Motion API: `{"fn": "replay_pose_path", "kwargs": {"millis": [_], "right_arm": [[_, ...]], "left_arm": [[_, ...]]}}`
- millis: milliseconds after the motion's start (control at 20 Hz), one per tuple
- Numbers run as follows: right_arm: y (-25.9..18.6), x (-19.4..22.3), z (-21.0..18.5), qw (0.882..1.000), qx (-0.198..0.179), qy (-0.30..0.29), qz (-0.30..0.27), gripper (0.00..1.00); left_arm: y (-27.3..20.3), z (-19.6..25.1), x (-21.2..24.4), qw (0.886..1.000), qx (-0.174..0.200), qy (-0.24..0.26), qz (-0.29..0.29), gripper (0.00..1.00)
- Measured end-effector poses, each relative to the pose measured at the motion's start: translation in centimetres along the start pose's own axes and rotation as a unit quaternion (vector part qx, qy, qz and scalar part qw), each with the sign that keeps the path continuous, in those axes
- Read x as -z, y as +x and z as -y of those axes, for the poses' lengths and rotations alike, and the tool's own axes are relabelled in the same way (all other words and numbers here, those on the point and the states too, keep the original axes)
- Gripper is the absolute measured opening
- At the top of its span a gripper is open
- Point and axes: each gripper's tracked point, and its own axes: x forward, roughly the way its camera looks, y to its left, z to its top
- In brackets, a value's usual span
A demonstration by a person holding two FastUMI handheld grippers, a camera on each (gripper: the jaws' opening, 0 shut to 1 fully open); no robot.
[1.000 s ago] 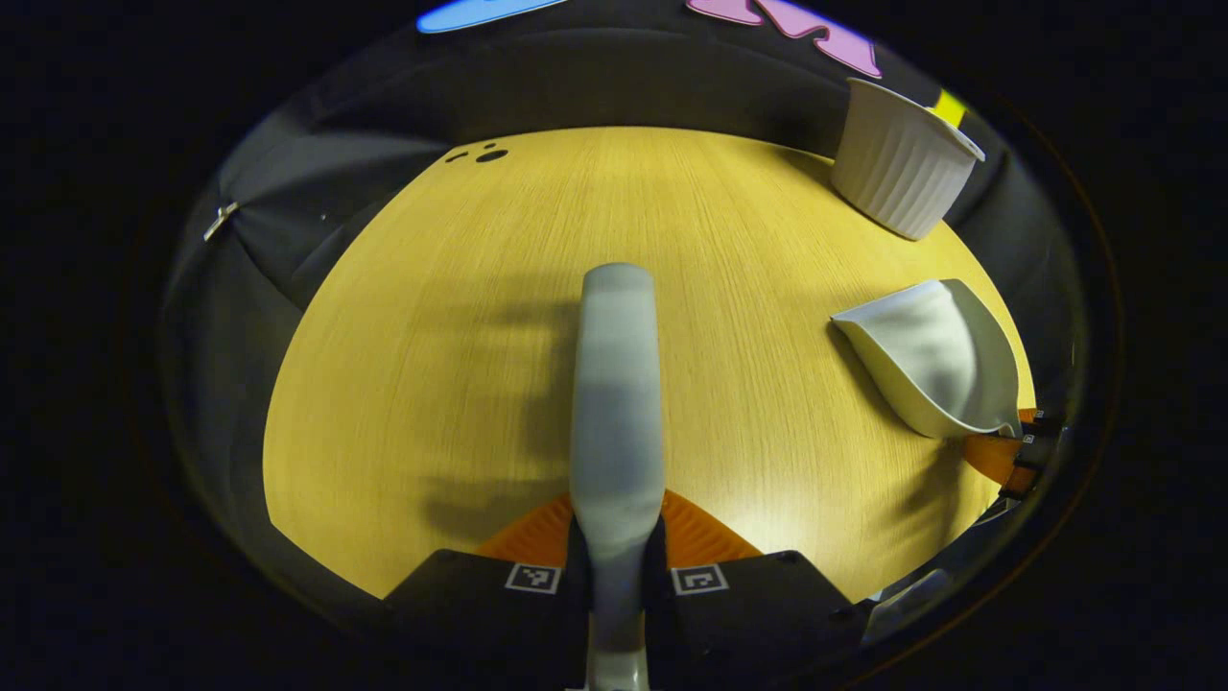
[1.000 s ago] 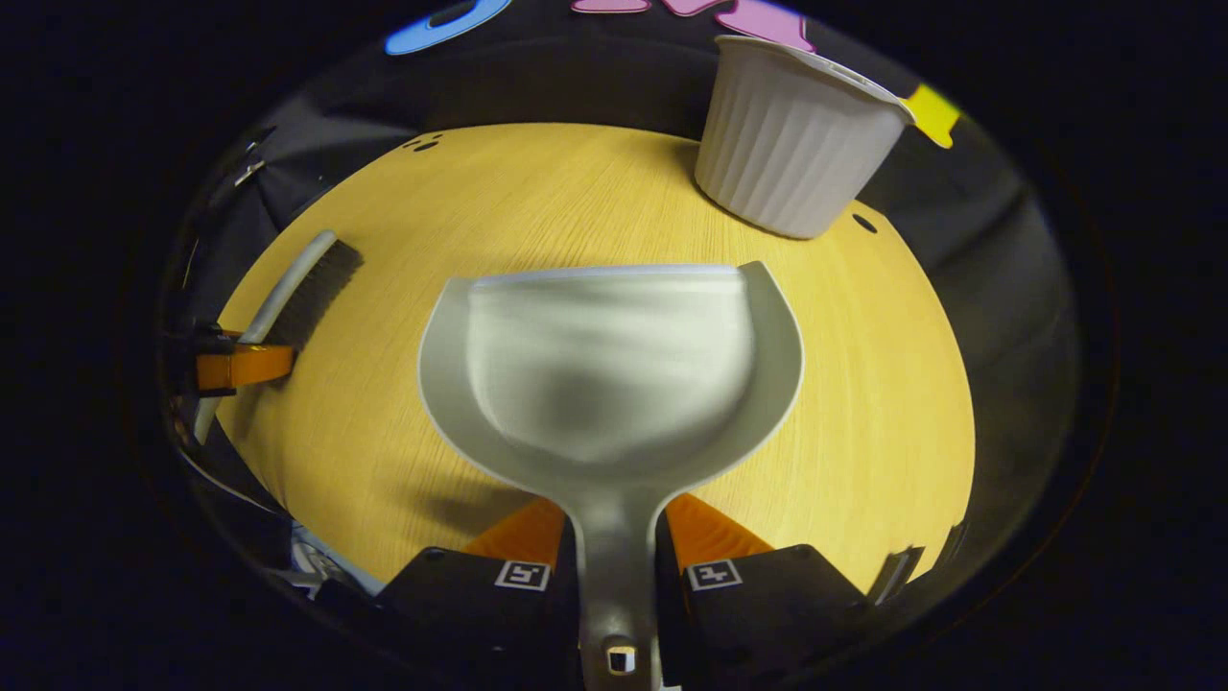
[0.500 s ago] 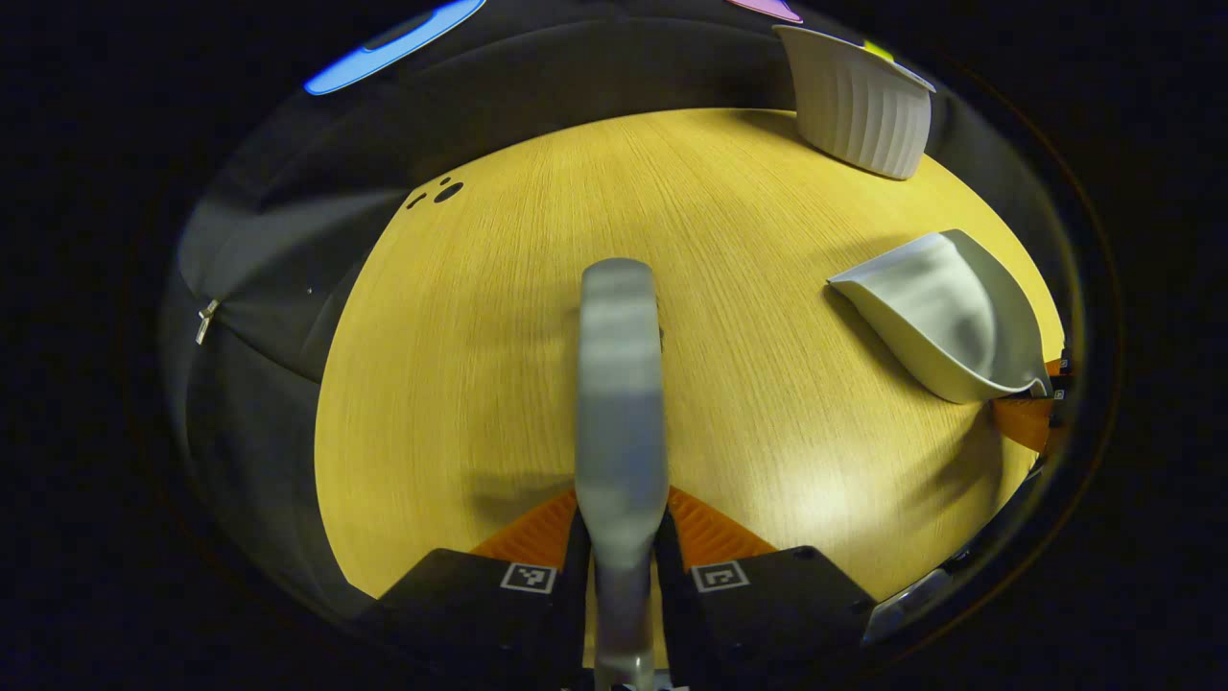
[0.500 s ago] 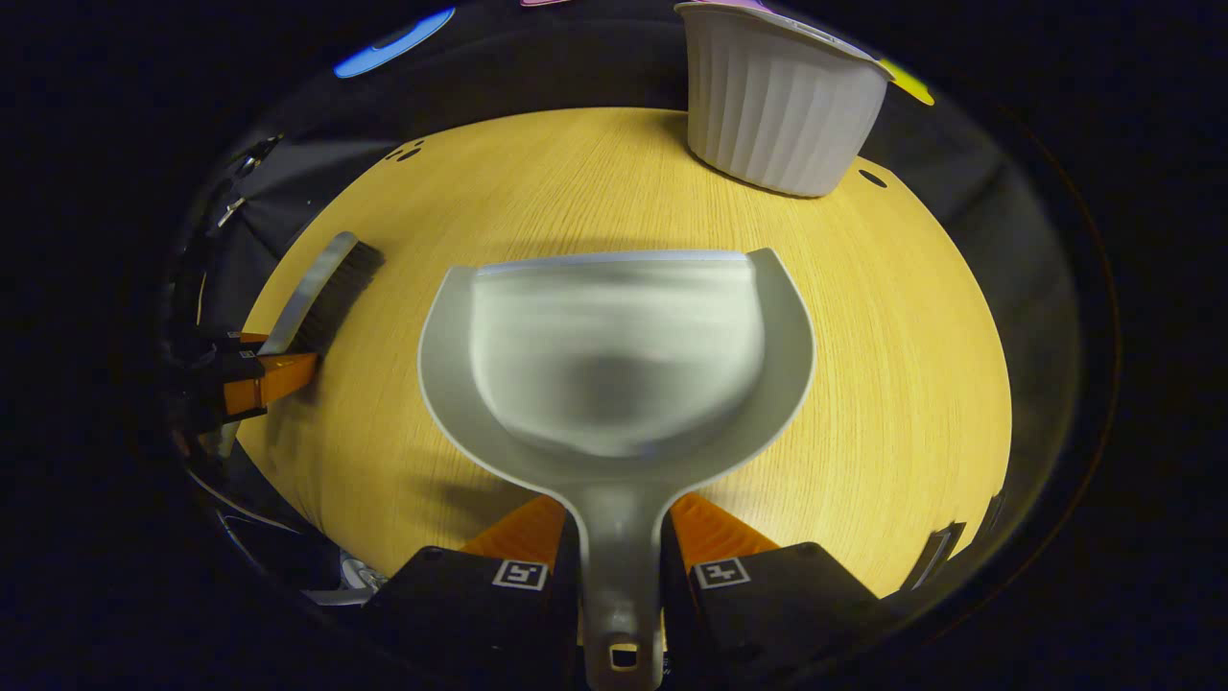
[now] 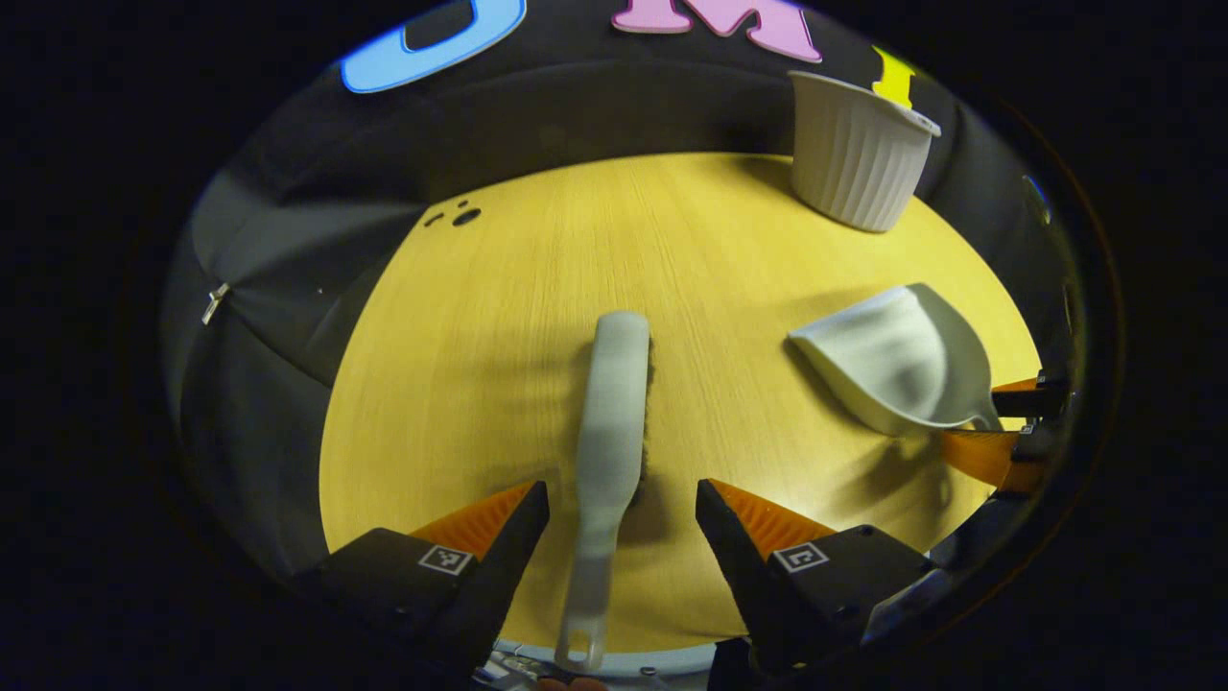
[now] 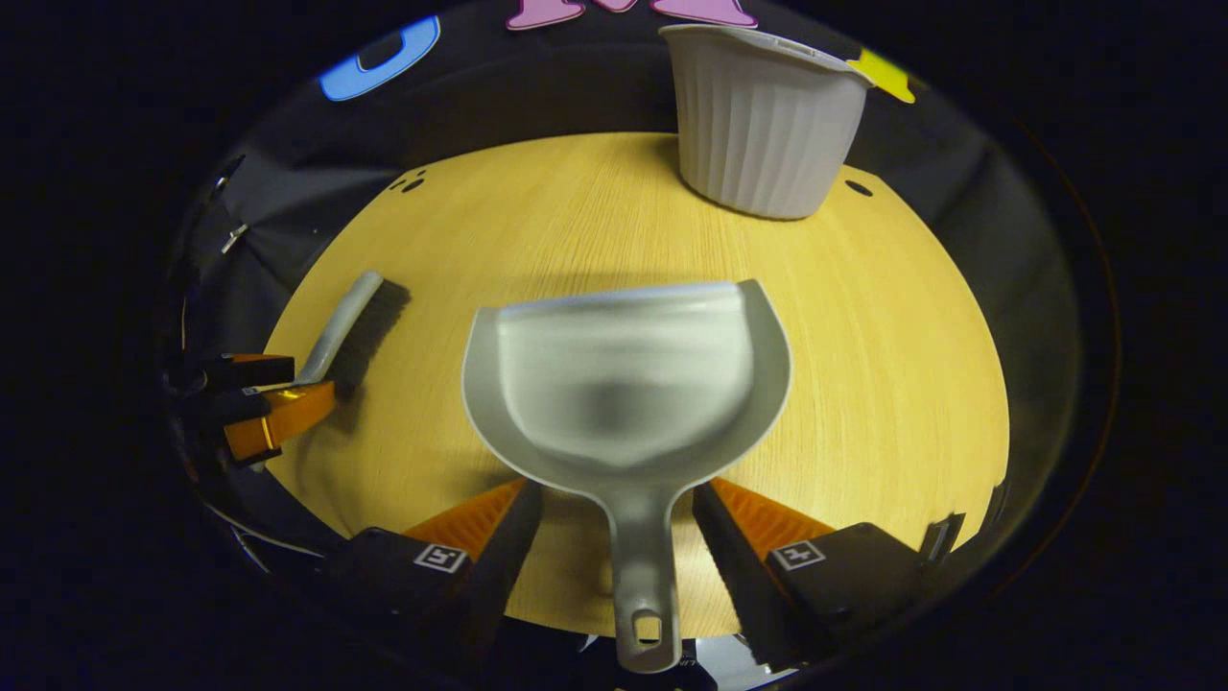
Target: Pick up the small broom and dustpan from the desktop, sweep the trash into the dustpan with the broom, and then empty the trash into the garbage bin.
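Broom (image 5: 614, 413) and dustpan (image 6: 628, 393) lie on the desktop (image 5: 499, 317), each handle between spread jaws, apparently released; garbage bin (image 6: 763, 120) beyond.

Each camera rides low on its gripper, looking forward and down over the table (image 5: 499, 317) toward the booth wall. The left gripper view sits close above the broom (image 5: 614, 413), the right gripper view above the dustpan (image 6: 624, 384). Both share the table, bin (image 5: 857, 154) and both tools.
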Motion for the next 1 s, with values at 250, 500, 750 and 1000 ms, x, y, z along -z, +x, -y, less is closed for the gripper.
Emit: {"fn": "replay_pose_path", "kwargs": {"millis": [250, 500, 750, 1000], "right_arm": [[-5.7, -2.9, -1.1, 0.995, 0.010, 0.003, 0.095, 1.00], [-11.4, -6.1, -2.6, 0.983, 0.004, -0.012, 0.183, 1.00], [-16.9, -7.3, -4.0, 0.959, -0.005, -0.030, 0.282, 1.00], [-18.3, -2.4, -4.3, 0.957, -0.008, -0.037, 0.286, 1.00]], "left_arm": [[-7.1, 0.9, -3.8, 0.990, 0.009, 0.003, 0.138, 0.98], [-14.6, 1.7, -5.6, 0.965, -0.008, 0.025, 0.260, 0.98], [-19.8, 3.6, -4.6, 0.946, -0.014, -0.006, 0.324, 0.97], [-20.6, 5.3, -1.3, 0.951, -0.005, -0.056, 0.303, 0.97]]}}
